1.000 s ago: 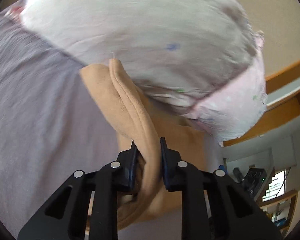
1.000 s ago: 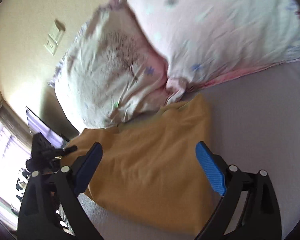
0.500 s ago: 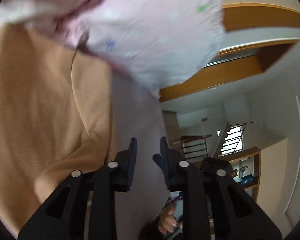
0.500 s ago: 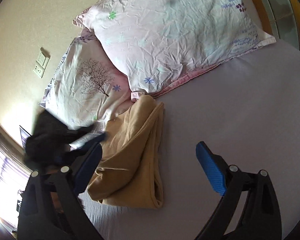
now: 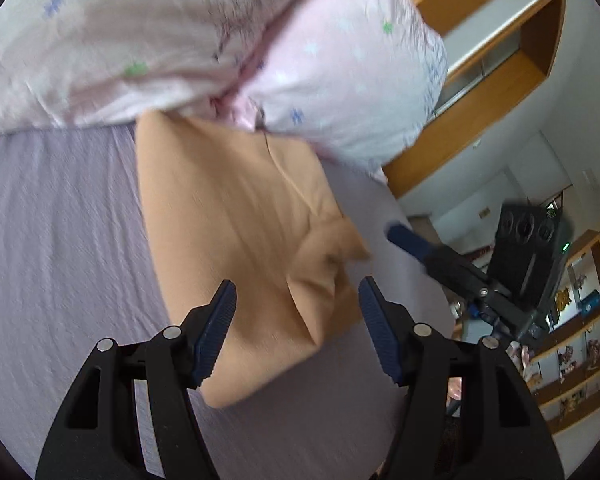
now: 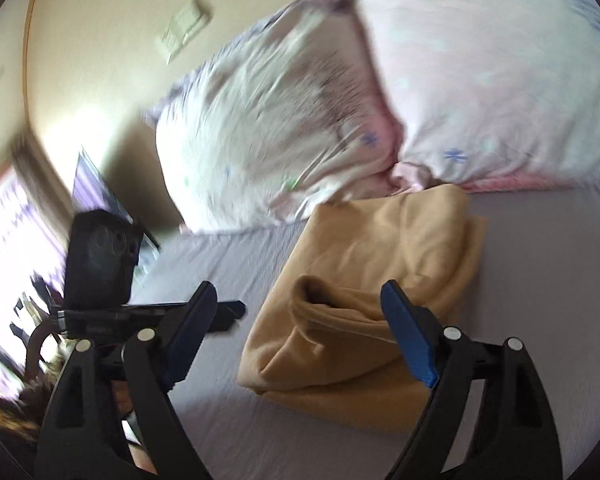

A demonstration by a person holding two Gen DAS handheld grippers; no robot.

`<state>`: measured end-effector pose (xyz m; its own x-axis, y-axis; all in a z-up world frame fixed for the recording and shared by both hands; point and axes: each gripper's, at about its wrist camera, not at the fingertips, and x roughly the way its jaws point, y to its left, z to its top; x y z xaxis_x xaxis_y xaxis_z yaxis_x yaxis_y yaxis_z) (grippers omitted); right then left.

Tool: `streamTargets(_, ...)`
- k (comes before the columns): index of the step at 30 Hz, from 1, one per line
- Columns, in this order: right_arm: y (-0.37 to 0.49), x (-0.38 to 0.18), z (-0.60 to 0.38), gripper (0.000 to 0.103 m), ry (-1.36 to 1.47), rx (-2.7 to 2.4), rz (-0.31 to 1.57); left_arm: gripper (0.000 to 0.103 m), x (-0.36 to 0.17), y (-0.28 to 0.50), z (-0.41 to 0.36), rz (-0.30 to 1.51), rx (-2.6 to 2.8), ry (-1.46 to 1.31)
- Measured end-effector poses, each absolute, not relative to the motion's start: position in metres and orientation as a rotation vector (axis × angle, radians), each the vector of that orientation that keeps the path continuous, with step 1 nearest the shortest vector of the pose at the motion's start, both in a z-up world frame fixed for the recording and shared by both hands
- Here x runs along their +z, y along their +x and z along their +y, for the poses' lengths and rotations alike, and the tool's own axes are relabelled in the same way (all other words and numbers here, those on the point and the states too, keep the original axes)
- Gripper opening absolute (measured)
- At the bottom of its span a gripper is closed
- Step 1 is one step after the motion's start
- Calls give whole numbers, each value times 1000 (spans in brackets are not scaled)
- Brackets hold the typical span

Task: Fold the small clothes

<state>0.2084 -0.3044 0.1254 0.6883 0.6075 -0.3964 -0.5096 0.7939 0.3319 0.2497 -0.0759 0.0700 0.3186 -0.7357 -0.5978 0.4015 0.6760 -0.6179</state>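
Note:
A folded tan garment (image 5: 236, 232) lies on the lilac bed sheet (image 5: 60, 240), its far edge against the pillows. It also shows in the right wrist view (image 6: 372, 292), with a rumpled fold at its near left corner. My left gripper (image 5: 296, 300) is open and empty, hovering above the garment's near edge. My right gripper (image 6: 300, 300) is open and empty above the garment's near corner. The right gripper also appears at the right of the left wrist view (image 5: 440, 256), beside the garment. The left gripper shows at the left of the right wrist view (image 6: 204, 312).
Two pale pink patterned pillows (image 5: 180, 40) lie at the head of the bed, also in the right wrist view (image 6: 460, 80). A wooden bed frame (image 5: 480, 112) and shelves (image 5: 572, 352) are to the right. A wall switch (image 6: 184, 28) is on the beige wall.
My left gripper let go of the garment's folded edge, opened wide and pulled back. The garment now lies folded on the sheet. My right gripper stayed open and shifted over its corner.

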Motion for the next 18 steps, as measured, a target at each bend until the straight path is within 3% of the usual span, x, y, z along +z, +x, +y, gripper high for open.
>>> streamTargets(1,214,122,-292,81,150,612,534,64,66,251,-78,1001,-774,-393)
streamTargets(2,218,118,-284,60,111,592,555,64,61,251,-79,1015,-770,-392)
streamTargets(3,223,111,-280,13,79,566,582,64,55,251,-78,1027,-759,-387)
streamTargets(5,225,94,-289,4,100,534,654,64,48,250,-76,1050,-752,-384)
streamTargets(10,178,67,-349,4,201,447,662,64,41,246,-62,1045,-765,-378)
streamTargets(13,164,63,-381,12,304,408,678,64,48,255,-47,1008,-714,-419)
streamTargets(14,165,67,-387,24,342,417,672,64,49,262,-41,995,-683,-442)
streamTargets(15,169,72,-392,60,386,435,664,64,49,266,-37,996,-656,-458)
streamTargets(16,176,77,-396,77,434,450,648,64,47,271,-35,1005,-632,-478)
streamTargets(17,188,82,-396,87,463,476,641,64,43,278,-35,1019,-626,-507)
streamTargets(18,206,83,-395,87,489,502,659,64,39,284,-37,1038,-620,-515)
